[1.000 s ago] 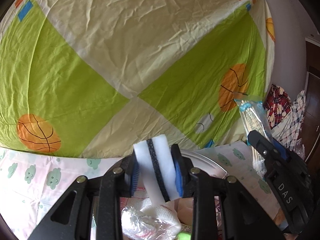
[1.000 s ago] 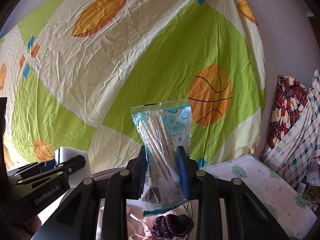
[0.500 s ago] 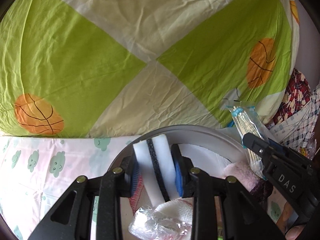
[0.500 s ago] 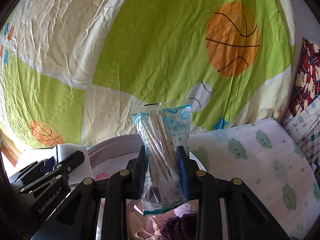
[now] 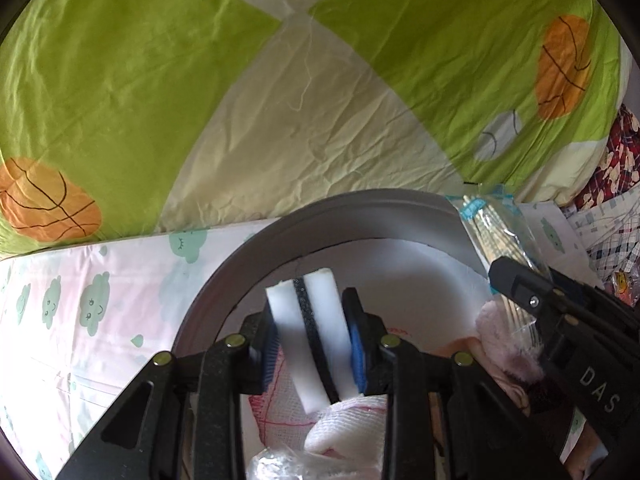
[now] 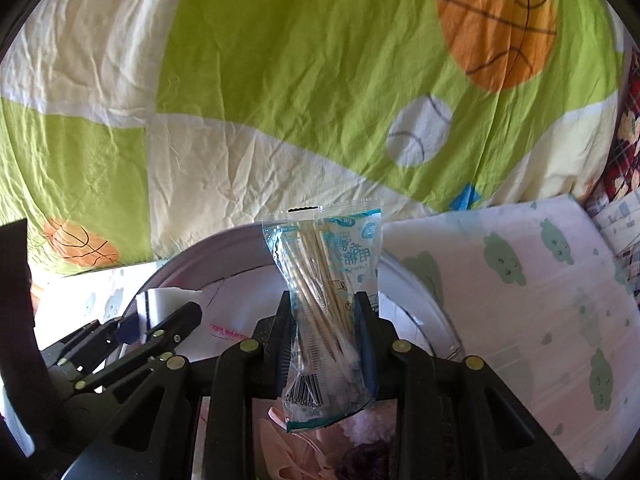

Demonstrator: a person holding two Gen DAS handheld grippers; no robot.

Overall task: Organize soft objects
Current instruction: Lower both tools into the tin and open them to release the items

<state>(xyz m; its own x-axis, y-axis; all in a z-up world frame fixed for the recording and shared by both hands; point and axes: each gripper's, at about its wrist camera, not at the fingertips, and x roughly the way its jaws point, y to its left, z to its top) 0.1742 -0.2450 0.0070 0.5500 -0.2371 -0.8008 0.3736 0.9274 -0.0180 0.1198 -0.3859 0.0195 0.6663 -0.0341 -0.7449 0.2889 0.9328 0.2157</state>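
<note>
Your left gripper (image 5: 312, 344) pinches a white sponge block with a black middle layer (image 5: 310, 332) and your right gripper (image 6: 326, 340) clamps a clear packet of cotton swabs (image 6: 326, 280), both over the round grey basin (image 5: 248, 248) of half-hidden soft cloths (image 5: 348, 420), with the green ball-print quilt (image 5: 160, 80) beyond.

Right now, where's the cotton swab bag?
Centre of the right wrist view: the cotton swab bag stands upright, pinched in the right gripper, over the round white bin. In the left wrist view it's at the right edge.
</note>
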